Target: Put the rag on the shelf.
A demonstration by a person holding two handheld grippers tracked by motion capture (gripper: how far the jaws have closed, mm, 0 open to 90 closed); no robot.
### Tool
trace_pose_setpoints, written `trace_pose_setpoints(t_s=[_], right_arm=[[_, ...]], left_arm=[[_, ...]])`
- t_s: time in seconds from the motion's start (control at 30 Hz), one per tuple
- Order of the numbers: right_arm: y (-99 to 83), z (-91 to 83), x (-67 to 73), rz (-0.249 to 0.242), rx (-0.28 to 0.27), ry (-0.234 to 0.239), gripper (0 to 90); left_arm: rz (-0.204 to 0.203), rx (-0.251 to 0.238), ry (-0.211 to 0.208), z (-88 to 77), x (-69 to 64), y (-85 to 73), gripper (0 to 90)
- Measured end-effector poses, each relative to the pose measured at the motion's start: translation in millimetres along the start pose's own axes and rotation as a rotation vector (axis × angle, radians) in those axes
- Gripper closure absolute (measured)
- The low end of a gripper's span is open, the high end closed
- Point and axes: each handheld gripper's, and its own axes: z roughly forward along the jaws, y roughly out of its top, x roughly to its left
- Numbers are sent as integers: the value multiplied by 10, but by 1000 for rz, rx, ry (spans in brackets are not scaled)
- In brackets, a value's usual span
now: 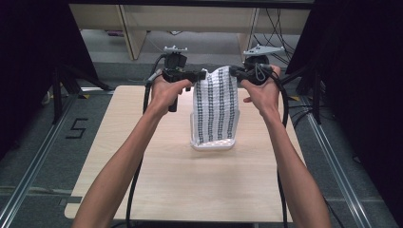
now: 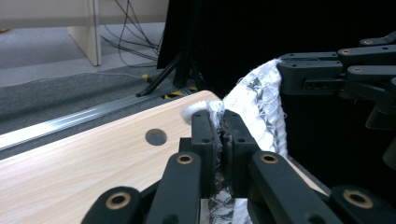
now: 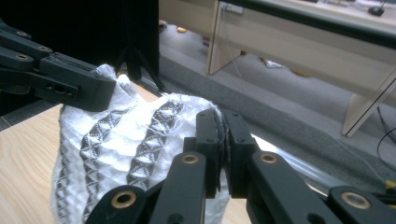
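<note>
Jaws of the left gripper (image 1: 203, 74) are clamped on the top left corner of a white cloth with dark patterned stripes (image 1: 216, 107). The cloth hangs between both grippers, its lower end resting folded on the wooden table (image 1: 157, 180). The right gripper (image 1: 233, 71) pinches the top right corner.

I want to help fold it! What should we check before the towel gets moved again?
1. Left tool shut on a top corner of the towel: ok.
2. Right tool shut on the other top corner: ok.
3. Top edge stretched flat between them: not ok, it sags and bunches.
4. Bottom of the towel resting on the table: ok.
5. Bare table in front for laying it down: ok.
</note>
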Motion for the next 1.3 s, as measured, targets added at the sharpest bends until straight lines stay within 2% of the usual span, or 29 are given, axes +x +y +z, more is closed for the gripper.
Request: trace_pose_setpoints(t_s=[0.03, 0.13, 0.23, 0.3, 0.33, 0.43, 0.5, 0.57, 0.73, 0.77, 0.87, 0.9, 0.93, 0.97, 1.0, 1.03, 1.1, 1.13, 1.2, 1.3], right_arm=[[-16, 47, -14, 17, -1, 3, 871], [-41, 155, -71, 23, 13, -12, 870], [-103, 298, -107, 69, 36, -12, 869], [-117, 319, -117, 70, 45, -10, 869], [-160, 385, -135, 61, 58, -21, 868], [-201, 445, -145, 73, 71, -21, 868], [-256, 503, -161, 100, 82, -20, 867], [-269, 510, -163, 101, 88, -28, 866], [-351, 595, -190, 122, 109, -16, 855], [-367, 615, -190, 123, 115, -7, 853], [-397, 648, -187, 110, 131, -18, 846], [-412, 664, -186, 129, 133, -13, 832], [-417, 664, -187, 127, 145, -18, 819], [-437, 683, -190, 128, 136, -21, 800], [-456, 684, -197, 128, 155, -16, 778], [-456, 684, -197, 128, 155, -16, 778], [-477, 696, -199, 143, 154, -22, 747], [-478, 689, -216, 123, 161, -31, 730], [-473, 678, -198, 160, 161, -23, 693], [-460, 653, -206, 156, 162, -27, 681]], left_arm=[[-3, 2, 3, 23, 19, -6, 842], [-16, 0, 1, 88, 62, -8, 840], [-26, 8, 15, 162, 121, -26, 836], [-38, 8, 19, 203, 166, -44, 833], [-47, 13, 26, 251, 223, -65, 830], [-57, 21, 37, 301, 273, -90, 821], [-73, 24, 36, 360, 325, -128, 818], [-77, 23, 36, 382, 346, -148, 816], [-93, 54, 56, 477, 421, -267, 801], [-95, 60, 61, 491, 438, -289, 790], [-102, 83, 57, 532, 472, -355, 754], [-103, 88, 55, 537, 475, -367, 739], [-108, 89, 50, 542, 479, -382, 722], [-112, 96, 45, 544, 488, -394, 686], [-112, 111, 43, 547, 499, -404, 599], [-115, 118, 45, 555, 501, -411, 599], [-96, 149, 64, 552, 512, -422, 552], [-101, 153, 70, 552, 509, -425, 514], [-116, 151, 74, 544, 505, -423, 459], [-102, 153, 70, 518, 486, -420, 447]])
